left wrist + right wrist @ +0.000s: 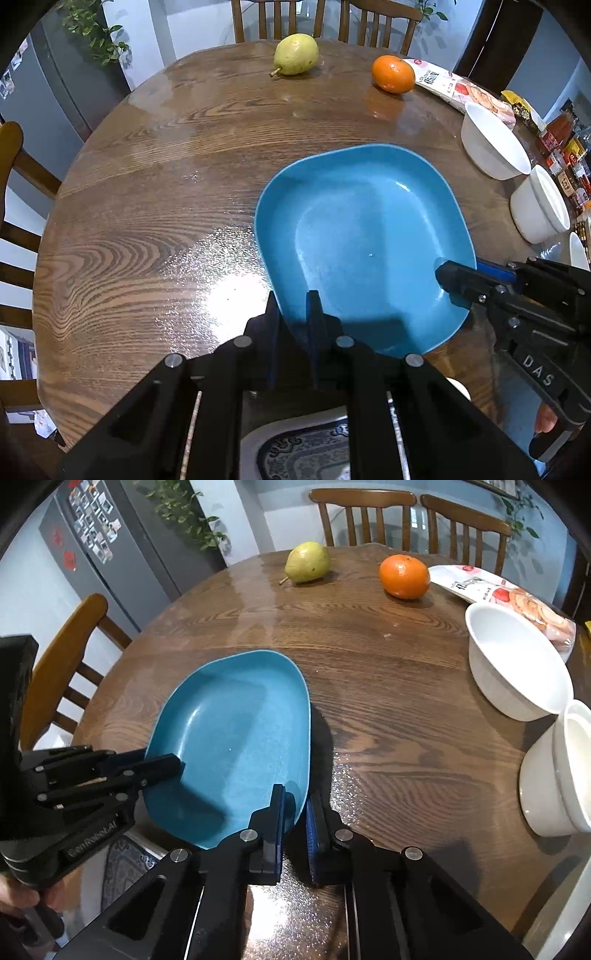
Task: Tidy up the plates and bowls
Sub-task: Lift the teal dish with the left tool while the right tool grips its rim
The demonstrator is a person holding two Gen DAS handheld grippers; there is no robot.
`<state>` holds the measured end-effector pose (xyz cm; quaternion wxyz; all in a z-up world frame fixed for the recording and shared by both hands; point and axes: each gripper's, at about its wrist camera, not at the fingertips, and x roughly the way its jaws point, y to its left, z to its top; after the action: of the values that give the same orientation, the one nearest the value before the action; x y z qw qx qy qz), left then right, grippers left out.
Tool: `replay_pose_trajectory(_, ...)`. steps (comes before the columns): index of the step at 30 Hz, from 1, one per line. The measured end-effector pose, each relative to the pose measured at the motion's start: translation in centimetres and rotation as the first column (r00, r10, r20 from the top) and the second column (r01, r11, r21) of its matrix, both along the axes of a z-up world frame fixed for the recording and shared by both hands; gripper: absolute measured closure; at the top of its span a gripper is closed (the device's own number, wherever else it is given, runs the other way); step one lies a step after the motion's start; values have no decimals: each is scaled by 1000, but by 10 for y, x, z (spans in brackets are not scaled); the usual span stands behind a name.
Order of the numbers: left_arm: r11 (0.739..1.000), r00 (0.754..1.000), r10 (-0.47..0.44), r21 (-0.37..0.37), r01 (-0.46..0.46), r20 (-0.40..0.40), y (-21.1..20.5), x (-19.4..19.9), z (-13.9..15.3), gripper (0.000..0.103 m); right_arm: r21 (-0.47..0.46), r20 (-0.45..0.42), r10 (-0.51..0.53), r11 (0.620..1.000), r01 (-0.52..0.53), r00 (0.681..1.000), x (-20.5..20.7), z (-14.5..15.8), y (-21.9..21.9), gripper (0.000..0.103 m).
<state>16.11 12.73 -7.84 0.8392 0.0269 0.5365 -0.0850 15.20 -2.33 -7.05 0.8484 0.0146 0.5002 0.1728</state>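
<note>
Tongs first, going from your left side to your right. Your left tongs [293, 306] are pinched on the near rim of the blue plate [354, 236], one finger inside the dish and one outside. The plate lies on the wooden surface [147, 206], close to its near edge. Your right tongs [295, 805] are pinched on the plate's right rim, one pad inside and one outside, so both tongs hold the same plate.

I think the plate is stiff and light, maybe plastic (it looks smooth and a bit shiny). A smooth rim can slip, so I would keep both pinches on the raised rim, where the edge curves up and gives the pads something to press on. Lift both sides together, or it may tip.

Farther right sits a white bowl [517, 672], and near it two white bowls stacked [557, 771] one in the other. Those look like hard china, so they could chip if they bump. Take them by the rim too.

A pear [308, 562], an orange [404, 576] and a snack bag [480, 587] lie at the far side.
</note>
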Motion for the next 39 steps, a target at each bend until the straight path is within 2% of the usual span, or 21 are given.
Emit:
replay_pose_trajectory(5,1000,1000,7,-21,-6,25,-4,-5,6,92,18,25,-18,1000,18,1000,-5,12,-7,93)
replay_pose_trajectory(13,1000,994,-3,-11,4,113,-15,-22,35,92,62,63,-46,997,42,997,-21,38,-21,93)
replay_pose_trajectory(23,1000,980,10,-13,-8,196,-17,-63,67,92,105,120,-36,994,24,992,-55,70,-28,93)
replay_pose_trajectory(39,996,974,89,-3,-90,207,-5,-116,75,92,112,131,54,991,-68,990,-100,75,-18,93)
